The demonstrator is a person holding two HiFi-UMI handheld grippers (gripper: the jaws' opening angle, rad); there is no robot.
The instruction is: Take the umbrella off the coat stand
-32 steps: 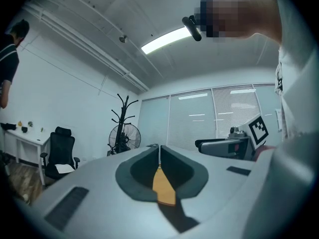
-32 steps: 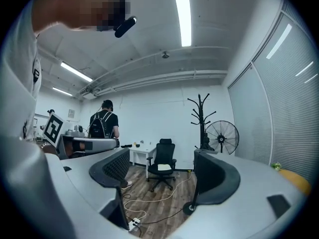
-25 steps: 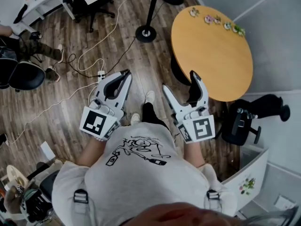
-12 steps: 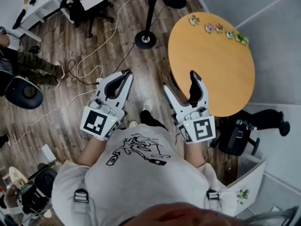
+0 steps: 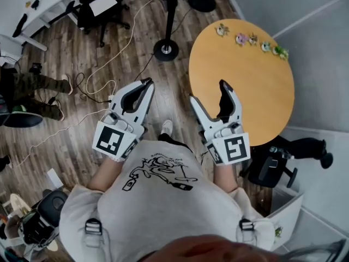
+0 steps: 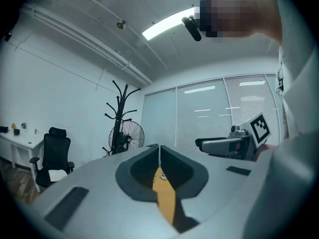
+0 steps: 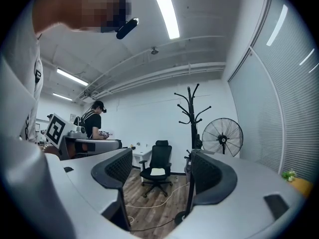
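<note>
The black coat stand (image 7: 192,117) rises ahead of me with bare hooks at its top. In the head view its pole and round base (image 5: 166,50) stand on the wood floor just beyond my grippers. Something dark clings low on the pole (image 7: 189,157); I cannot tell whether it is the umbrella. My left gripper (image 5: 146,84) is held level with its tips meeting and nothing held; in its own view the stand (image 6: 118,118) shows far left of the left gripper (image 6: 159,147). My right gripper (image 5: 209,91), also the right gripper (image 7: 160,156), is closing slightly, with nothing between its jaws.
A round orange table (image 5: 245,75) with small toys (image 5: 252,38) along its far edge lies right of the stand. A standing fan (image 7: 222,137) is beside the stand and an office chair (image 7: 158,171) behind it. Cables (image 5: 101,72) cross the floor. A seated person (image 5: 32,83) is at left.
I have walked forward: the stand's base and the table have slid nearer in the head view. Both grippers keep the same pose in front of my body.
</note>
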